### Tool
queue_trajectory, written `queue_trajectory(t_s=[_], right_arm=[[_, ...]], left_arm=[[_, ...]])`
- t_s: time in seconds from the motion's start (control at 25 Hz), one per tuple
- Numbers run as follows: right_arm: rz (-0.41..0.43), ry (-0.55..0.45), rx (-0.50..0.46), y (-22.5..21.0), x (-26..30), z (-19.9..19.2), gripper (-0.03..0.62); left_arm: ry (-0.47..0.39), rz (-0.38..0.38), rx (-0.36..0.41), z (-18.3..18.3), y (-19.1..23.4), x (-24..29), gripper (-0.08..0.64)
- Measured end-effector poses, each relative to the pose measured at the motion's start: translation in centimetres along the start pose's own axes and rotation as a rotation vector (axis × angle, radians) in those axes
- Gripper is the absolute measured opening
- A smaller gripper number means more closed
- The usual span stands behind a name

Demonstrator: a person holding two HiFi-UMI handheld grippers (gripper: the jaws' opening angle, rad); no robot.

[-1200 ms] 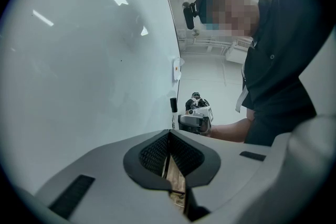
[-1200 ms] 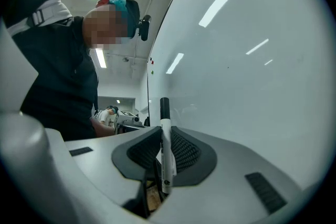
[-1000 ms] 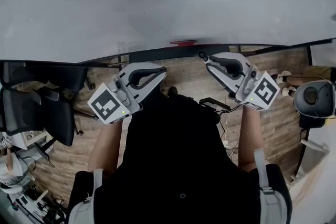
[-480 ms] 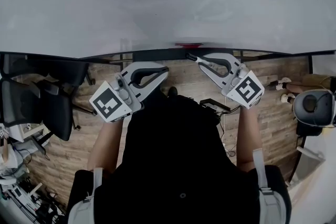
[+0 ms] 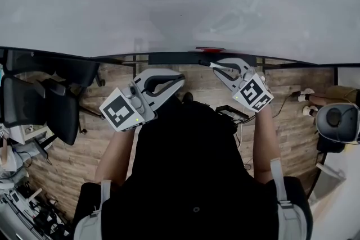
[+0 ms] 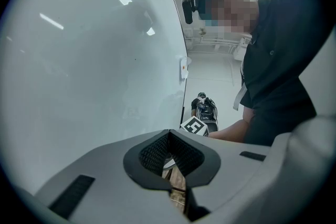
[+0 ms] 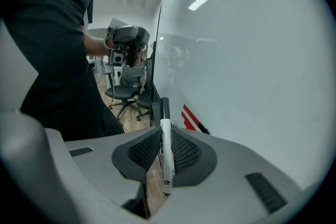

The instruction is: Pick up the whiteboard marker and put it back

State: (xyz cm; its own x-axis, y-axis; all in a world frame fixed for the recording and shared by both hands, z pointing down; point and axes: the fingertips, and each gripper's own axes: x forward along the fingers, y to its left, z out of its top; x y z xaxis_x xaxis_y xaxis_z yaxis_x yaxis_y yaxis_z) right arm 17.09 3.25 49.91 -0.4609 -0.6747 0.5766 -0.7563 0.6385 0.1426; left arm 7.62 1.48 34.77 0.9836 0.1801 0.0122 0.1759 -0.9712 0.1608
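Note:
The whiteboard marker (image 7: 166, 150), white with a black cap, is clamped between the jaws of my right gripper (image 7: 163, 132) and points along the whiteboard (image 7: 247, 60). In the head view the right gripper (image 5: 214, 64) is at the board's dark bottom ledge (image 5: 169, 57), and the marker (image 5: 205, 62) pokes out leftward just under it. A red object (image 5: 208, 49) lies on the ledge right above; in the right gripper view this red object (image 7: 191, 118) is beyond the marker. My left gripper (image 5: 178, 77) hangs lower left of the ledge, shut and empty, and the left gripper (image 6: 169, 134) faces along the whiteboard (image 6: 94, 60).
Black office chairs (image 5: 39, 104) stand on the wooden floor (image 5: 214, 87) at the left. A round grey device (image 5: 337, 120) stands at the right, and cables (image 5: 230, 112) lie on the floor below the board.
My right gripper has carried the marker left and up to the board's ledge, turning as it went. The left gripper has hardly moved.

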Motion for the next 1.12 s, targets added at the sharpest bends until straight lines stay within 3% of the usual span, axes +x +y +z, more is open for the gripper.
queue_trajectory(t_s=[0.48,1.12], right_arm=[[0.025,0.187,-0.150,-0.3,4.1,-4.3,0.069],[0.032,0.251,-0.163,-0.7,6.6,-6.6,0.069]], left_arm=[[0.005,0.024,-0.010,-0.7,-0.2,-0.9,0.012],[0.017,0.041,-0.024,-1.4,-0.2,-0.8,0.012]])
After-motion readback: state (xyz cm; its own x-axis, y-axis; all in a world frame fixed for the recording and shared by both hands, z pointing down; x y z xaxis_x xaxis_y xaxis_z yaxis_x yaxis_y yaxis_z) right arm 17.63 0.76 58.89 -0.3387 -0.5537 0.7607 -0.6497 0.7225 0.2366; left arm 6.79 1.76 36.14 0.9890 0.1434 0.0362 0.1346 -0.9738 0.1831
